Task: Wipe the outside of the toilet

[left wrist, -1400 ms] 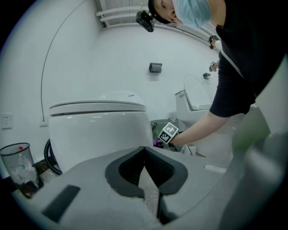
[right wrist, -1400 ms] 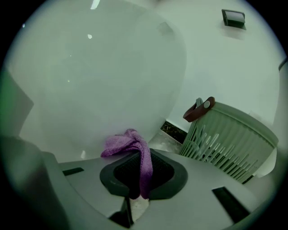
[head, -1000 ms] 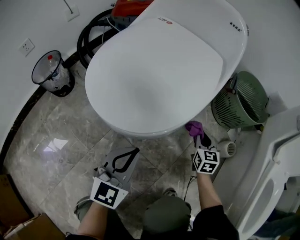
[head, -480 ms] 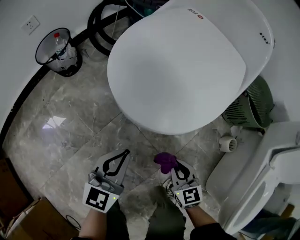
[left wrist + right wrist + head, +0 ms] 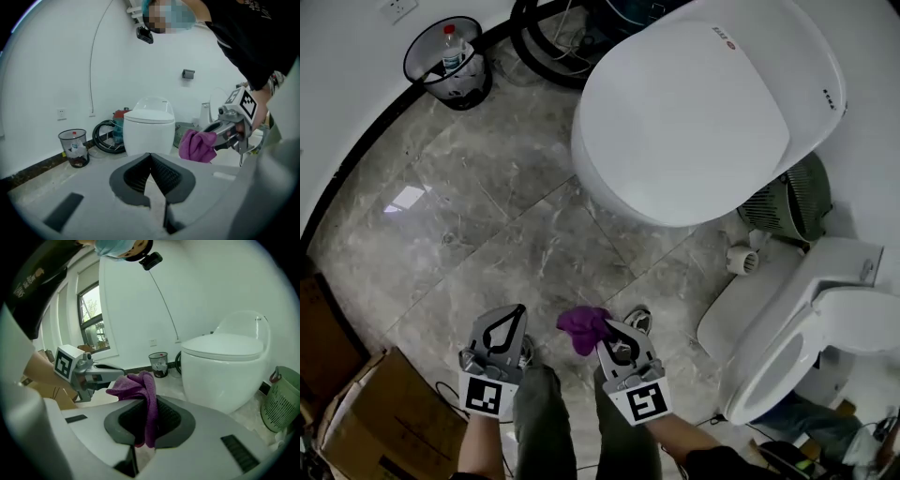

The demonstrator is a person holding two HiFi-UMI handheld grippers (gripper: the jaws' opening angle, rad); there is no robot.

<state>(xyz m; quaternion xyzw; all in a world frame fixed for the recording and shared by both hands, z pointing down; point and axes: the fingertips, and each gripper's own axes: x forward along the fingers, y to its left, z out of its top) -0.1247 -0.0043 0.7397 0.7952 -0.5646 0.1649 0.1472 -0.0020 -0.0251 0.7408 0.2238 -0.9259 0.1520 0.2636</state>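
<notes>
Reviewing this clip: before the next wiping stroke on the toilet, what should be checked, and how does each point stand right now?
1. Purple cloth clamped in the right gripper: ok.
2. Left gripper shut, empty, apart from the cloth: ok.
3. Toilet lid closed: ok.
4. Cloth touching the toilet: not ok; both grippers hover over the floor, short of it.
5. Floor between grippers and toilet free of obstacles: ok.
6. Cloth damp: cannot tell.
</notes>
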